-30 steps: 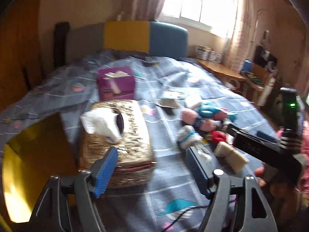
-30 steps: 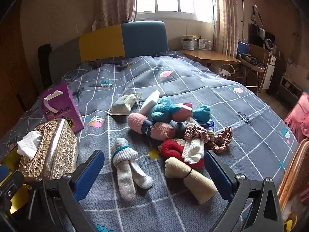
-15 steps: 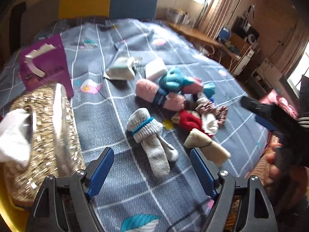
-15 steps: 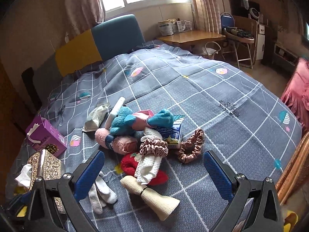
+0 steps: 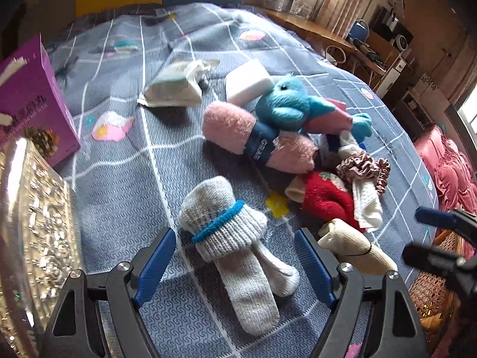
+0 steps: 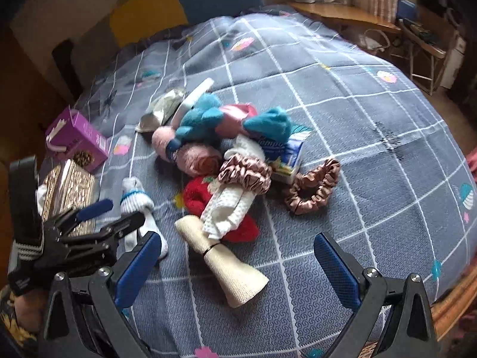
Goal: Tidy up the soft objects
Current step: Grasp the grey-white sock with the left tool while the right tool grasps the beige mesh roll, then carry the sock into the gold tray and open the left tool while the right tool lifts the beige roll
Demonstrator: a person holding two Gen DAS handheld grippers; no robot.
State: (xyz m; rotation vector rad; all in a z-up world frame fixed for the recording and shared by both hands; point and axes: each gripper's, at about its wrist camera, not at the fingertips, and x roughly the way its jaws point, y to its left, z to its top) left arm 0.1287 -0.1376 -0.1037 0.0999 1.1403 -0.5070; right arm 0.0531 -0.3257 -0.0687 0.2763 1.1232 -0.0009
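A pile of soft things lies on the grey checked bedspread. A grey sock pair with a blue band lies between the blue pads of my open left gripper, which hangs just above it. Beyond are a pink towel roll, a blue plush toy, a red sock and a cream sock roll. My right gripper is open and empty over the cream sock roll. A white cloth and two satin scrunchies lie ahead of it.
A gold tissue box and a purple box stand at the left. A tissue pack and a white block lie behind the pile. A blue-white tissue packet sits in it. A desk and chairs stand at the right.
My left gripper has swung from the gold tissue box to the right and down over the grey sock pair. My right gripper has dropped closer to the cream sock roll.
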